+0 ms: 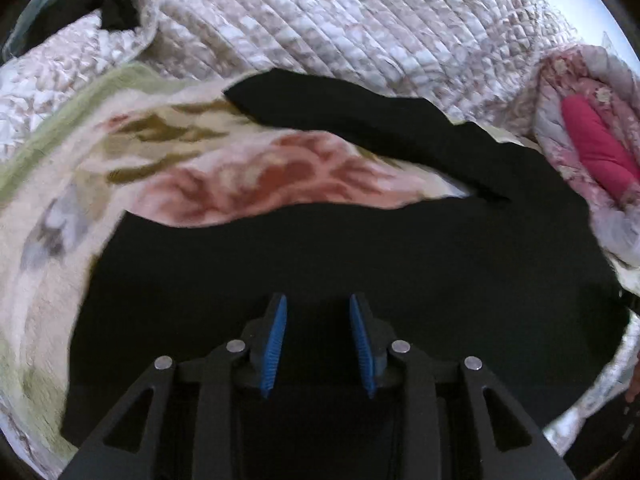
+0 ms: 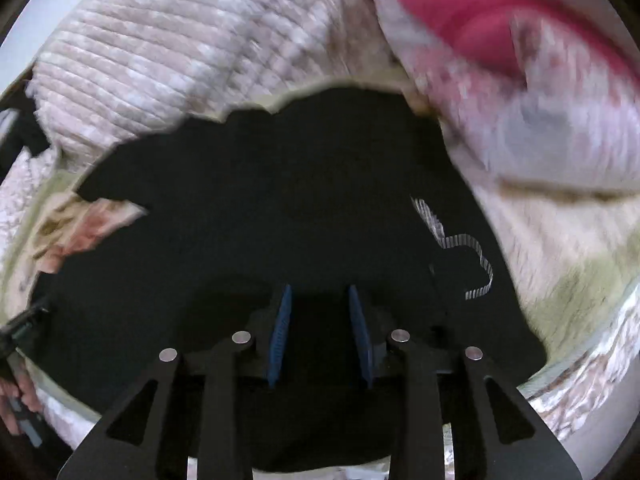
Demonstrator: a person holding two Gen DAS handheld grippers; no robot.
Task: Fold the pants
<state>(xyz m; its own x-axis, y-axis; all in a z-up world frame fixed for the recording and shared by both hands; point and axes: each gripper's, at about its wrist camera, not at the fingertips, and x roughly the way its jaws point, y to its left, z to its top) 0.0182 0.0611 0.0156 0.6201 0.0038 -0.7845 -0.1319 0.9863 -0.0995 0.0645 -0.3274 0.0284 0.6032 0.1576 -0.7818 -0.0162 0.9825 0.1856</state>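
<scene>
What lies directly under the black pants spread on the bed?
The black pants rest on a floral blanket, with a quilted bedspread beyond. Whatever sits beneath the pants' middle is covered and cannot be seen.

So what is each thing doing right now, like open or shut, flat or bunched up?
left gripper: open, holding nothing, over the pants.
right gripper: open, holding nothing.
black pants: spread on the bed, not folded.
drawstring: loose, curled on the pants.
floral blanket: rumpled.
quilt: bunched.
</scene>
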